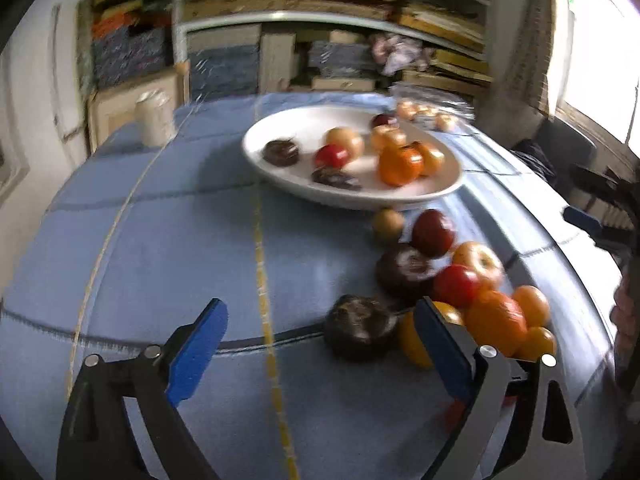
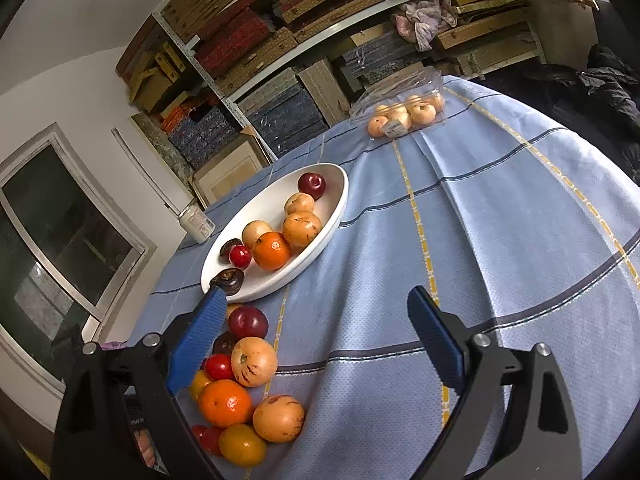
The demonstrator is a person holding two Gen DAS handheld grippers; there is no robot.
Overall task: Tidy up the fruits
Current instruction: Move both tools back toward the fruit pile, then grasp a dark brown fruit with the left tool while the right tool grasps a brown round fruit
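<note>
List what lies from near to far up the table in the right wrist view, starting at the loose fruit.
Loose fruit pile → white bowl holding fruit → clear plastic box of pale fruit → shelves stacked with boards.

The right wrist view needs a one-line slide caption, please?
Open right gripper above loose fruit pile beside white bowl on blue checked tablecloth.

Left wrist view: looked forward and down, close over the tablecloth (image 1: 160, 248), toward shelves (image 1: 320, 20). Right wrist view: rolled, equally near. Shared: white bowl (image 1: 280, 128) (image 2: 332, 216), loose fruit pile (image 1: 460, 280) (image 2: 240, 380).
</note>
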